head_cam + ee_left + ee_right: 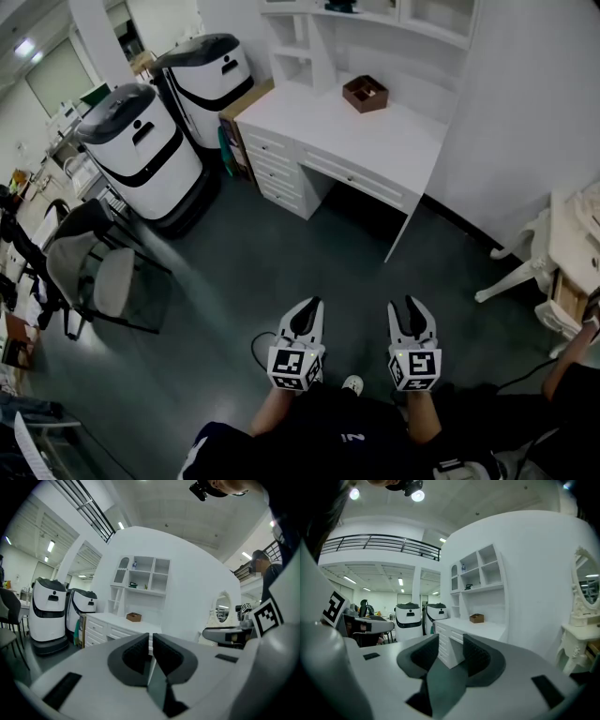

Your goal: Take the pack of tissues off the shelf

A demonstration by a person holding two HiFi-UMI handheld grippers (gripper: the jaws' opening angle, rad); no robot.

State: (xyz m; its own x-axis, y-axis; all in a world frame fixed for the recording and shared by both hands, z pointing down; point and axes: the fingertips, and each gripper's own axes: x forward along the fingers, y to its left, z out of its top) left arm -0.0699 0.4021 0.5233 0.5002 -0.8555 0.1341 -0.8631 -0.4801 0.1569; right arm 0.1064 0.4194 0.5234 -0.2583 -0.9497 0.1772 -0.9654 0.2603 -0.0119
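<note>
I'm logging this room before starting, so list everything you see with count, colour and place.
desk: one, white, with drawers, against the far wall
shelf unit: one, white, atop the desk's back; items on it too small to name
box: one, brown, on the desktop
machines: two, rounded, white and black, left of the desk
chair: at least one, grey and black, far left
ornate table: one, white, right edge
left gripper: one, white, fingers shut, empty
right gripper: one, white, fingers apart, empty

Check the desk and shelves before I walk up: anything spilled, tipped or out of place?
Nothing stands out. The brown box sits upright on the white desk, the drawers look shut, and both white robots stand upright beside it.
</note>
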